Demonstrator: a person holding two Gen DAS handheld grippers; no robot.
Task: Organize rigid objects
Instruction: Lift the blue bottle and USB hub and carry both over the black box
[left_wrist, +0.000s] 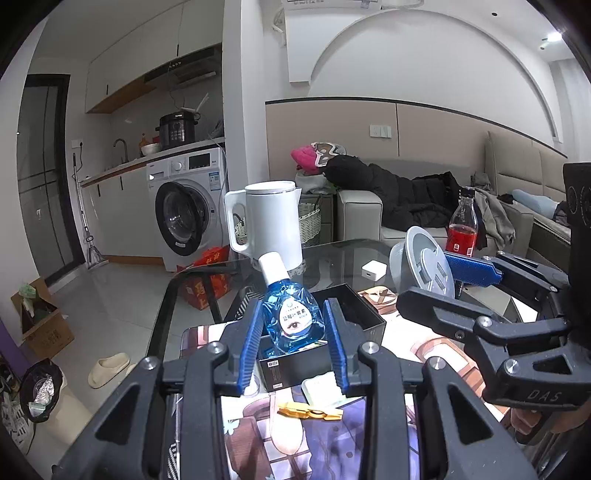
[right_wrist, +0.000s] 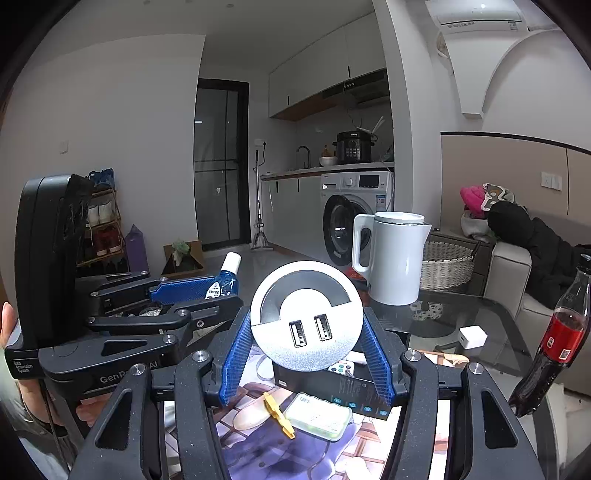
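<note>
Plainly, we had both loads in the air above the tabletop (right_wrist: 461, 314): our left gripper (left_wrist: 293, 328) clenched on the blue bottle (left_wrist: 291, 317), our right gripper (right_wrist: 306, 332) clamped on the round USB hub (right_wrist: 306, 314), both over the open black box (left_wrist: 354, 314). We judged the curved sides the risk: a slack squeeze could let either slip and drop. The grippers hung close together, so a careless swing might knock them together or tip the white kettle (right_wrist: 391, 254).
</note>
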